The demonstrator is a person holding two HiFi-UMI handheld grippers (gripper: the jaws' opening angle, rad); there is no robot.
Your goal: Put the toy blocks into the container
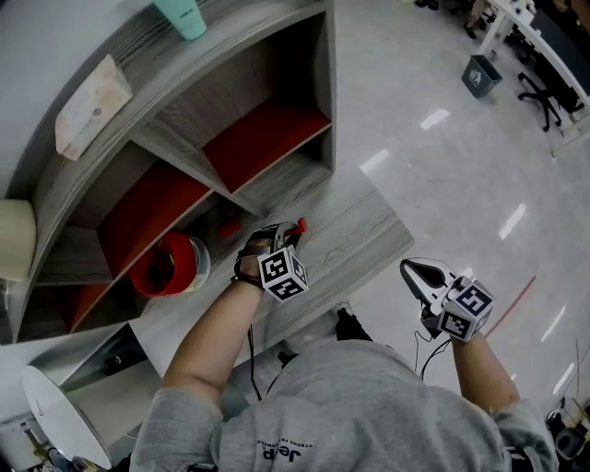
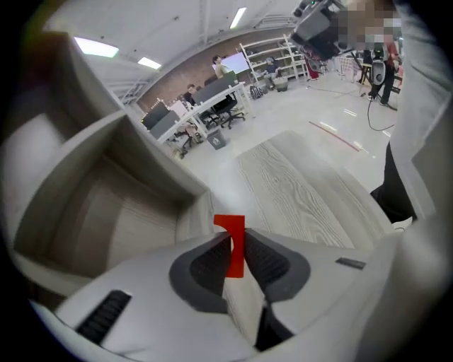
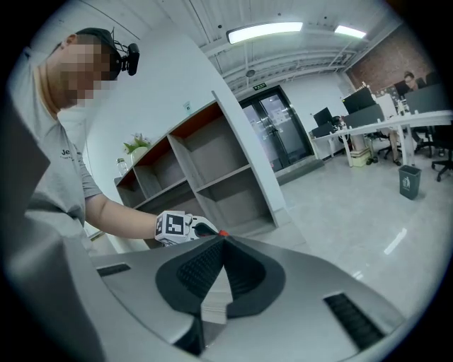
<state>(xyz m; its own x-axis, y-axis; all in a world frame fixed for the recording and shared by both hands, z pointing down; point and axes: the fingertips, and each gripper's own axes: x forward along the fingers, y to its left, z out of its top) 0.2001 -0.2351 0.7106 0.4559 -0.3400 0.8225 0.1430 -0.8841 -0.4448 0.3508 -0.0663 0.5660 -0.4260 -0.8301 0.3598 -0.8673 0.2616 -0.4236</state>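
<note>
A thin red toy block stands upright between the pads of my left gripper, which is shut on it. In the head view the left gripper hovers over the grey wooden ledge with the red block at its tip. To its left a red bucket-like container lies in the low shelf bay. My right gripper hangs off the ledge's right end over the floor, shut, with nothing in it. The right gripper view shows its jaws meeting and the left gripper beyond.
A curved grey shelf unit with red back panels rises behind the ledge. On its top are a teal cup and a pale box. A small red thing lies in shadow by the container. A bin stands far off.
</note>
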